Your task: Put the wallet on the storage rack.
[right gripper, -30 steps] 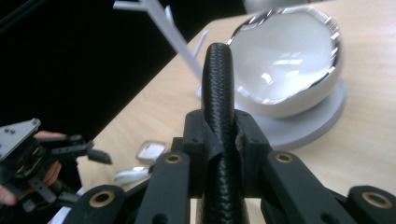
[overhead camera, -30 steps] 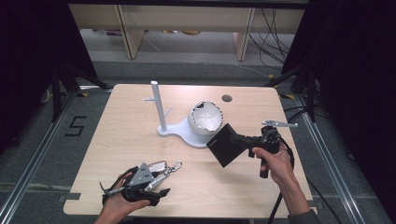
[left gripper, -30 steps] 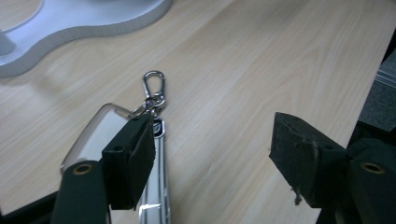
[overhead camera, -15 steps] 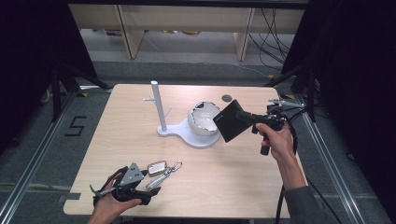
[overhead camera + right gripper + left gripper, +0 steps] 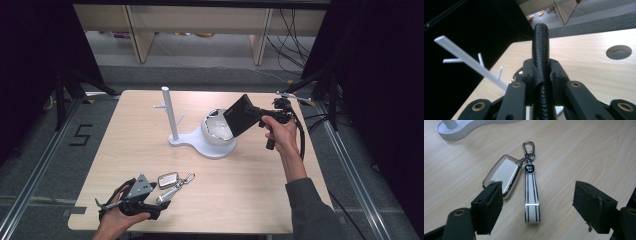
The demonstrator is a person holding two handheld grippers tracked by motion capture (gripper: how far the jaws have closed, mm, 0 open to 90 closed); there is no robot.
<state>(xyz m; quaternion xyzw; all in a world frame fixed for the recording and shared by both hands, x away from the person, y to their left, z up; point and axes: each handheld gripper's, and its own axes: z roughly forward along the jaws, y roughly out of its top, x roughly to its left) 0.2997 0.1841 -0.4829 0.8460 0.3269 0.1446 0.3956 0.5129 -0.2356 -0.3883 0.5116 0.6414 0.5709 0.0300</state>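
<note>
Left gripper (image 5: 537, 207): jaws just opened wider, apart around key fob (image 5: 501, 175) strap (image 5: 531, 195).
Right gripper (image 5: 541, 75): clamped on black wallet (image 5: 243, 116), moved toward upper right, over bowl (image 5: 216, 131).

Black wallet carried toward the desk's far right corner

The right claw (image 5: 256, 121), clamped on the flat black woven-leather wallet (image 5: 241, 116), has moved from the right edge up over the white bowl-shaped stand (image 5: 216, 136); the left claw (image 5: 165, 199) has just been opening, with the white-and-chrome key strap (image 5: 532, 195) lying loose between its jaws.
</note>
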